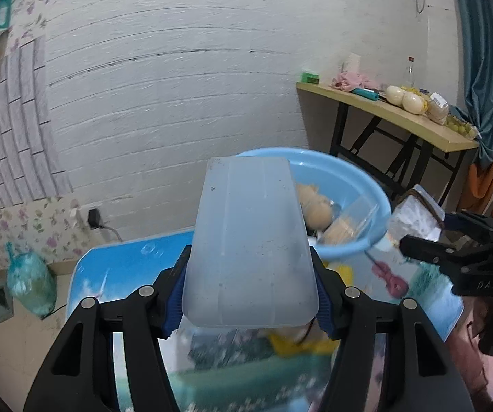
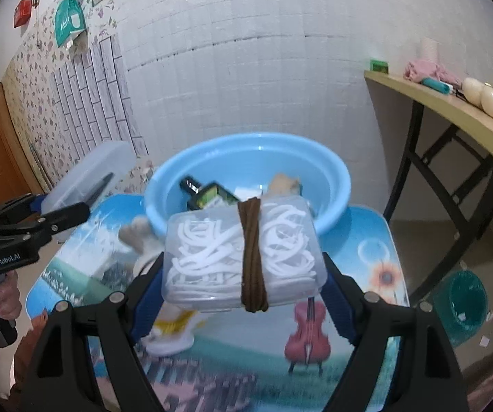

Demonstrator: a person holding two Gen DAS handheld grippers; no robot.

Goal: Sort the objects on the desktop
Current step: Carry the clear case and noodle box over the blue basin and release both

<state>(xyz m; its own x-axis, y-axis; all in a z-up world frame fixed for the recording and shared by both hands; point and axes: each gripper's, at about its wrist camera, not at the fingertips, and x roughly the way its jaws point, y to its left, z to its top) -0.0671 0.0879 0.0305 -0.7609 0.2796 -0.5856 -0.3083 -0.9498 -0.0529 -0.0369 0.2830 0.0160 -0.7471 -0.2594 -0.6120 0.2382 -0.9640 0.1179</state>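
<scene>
Left claw point(image 1: 250, 295) pinching frosted lid point(image 1: 250, 240), right claw point(image 2: 243, 285) pinching cord-tied box point(image 2: 243, 254), both tilted toward basin point(image 2: 246, 147).

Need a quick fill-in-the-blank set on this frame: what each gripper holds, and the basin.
1. The left gripper is clamped on a frosted plastic ____.
2. The clear box in the right gripper is tied round with a ____ cord.
3. The box is packed with ____ strips.
4. The basin behind both grippers is ____ in colour.

Missing words: box; brown; white; blue
</scene>
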